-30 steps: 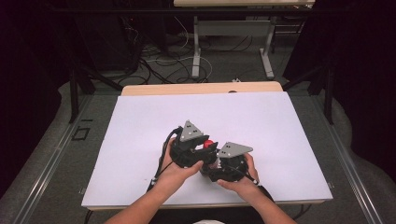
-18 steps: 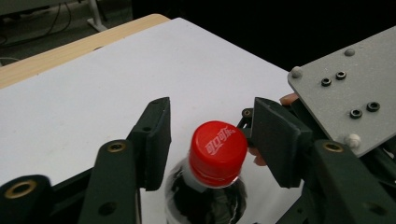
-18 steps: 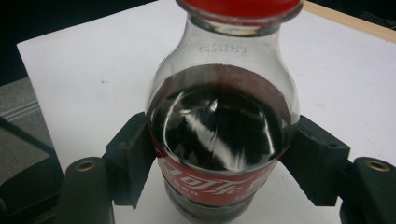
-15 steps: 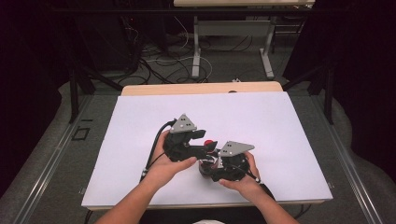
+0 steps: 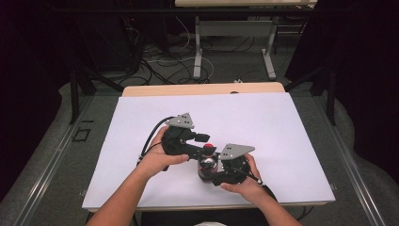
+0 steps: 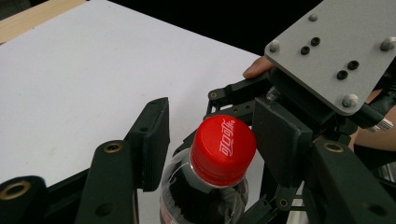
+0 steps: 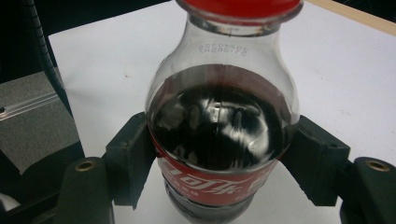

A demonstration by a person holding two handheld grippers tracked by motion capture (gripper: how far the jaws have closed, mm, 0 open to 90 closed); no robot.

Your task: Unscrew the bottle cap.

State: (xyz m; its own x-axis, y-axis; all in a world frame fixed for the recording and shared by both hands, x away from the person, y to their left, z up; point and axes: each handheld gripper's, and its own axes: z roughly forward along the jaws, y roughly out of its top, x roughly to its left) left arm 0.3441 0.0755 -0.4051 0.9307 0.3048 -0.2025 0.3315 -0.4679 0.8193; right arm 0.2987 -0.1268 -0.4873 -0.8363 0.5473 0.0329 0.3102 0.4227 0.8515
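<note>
**Cola bottle clamped low, cap framed above**

Seen from the high view: two forearms coming in from the near edge of the bench point(image 5: 282, 122), one hand point(image 5: 157, 157) on the left gripper point(image 5: 200, 138), one hand point(image 5: 244, 186) on the right gripper point(image 5: 207, 165). Left forearm angled up and rightward, wrist turned so the gripper points right, toward the bottle. Right hand lower, nearer the near edge, its gripper pointing left. Both grippers close together, a little nearer the near edge than the bench's middle.

In the right gripper view: jaws closed on the bottle point(image 7: 222, 121), pads pressing either side of its body at the top of the red label point(image 7: 210, 179). Bottle upright, dark drink filling it to the shoulder, clear neck above.

In the left gripper view: jaws spread apart, one on each side of the red cap point(image 6: 223, 148), neither pad touching it. Right gripper's grey plate point(image 6: 336, 46) just behind the bottle, a fingertip showing beside it.

Counted: one bottle, one cap, one label; two grippers, two hands, two grey plates, one atop each gripper. One white sheet point(image 5: 141, 122) covering the bench, a strip of bare wood showing along the far edge.
</note>
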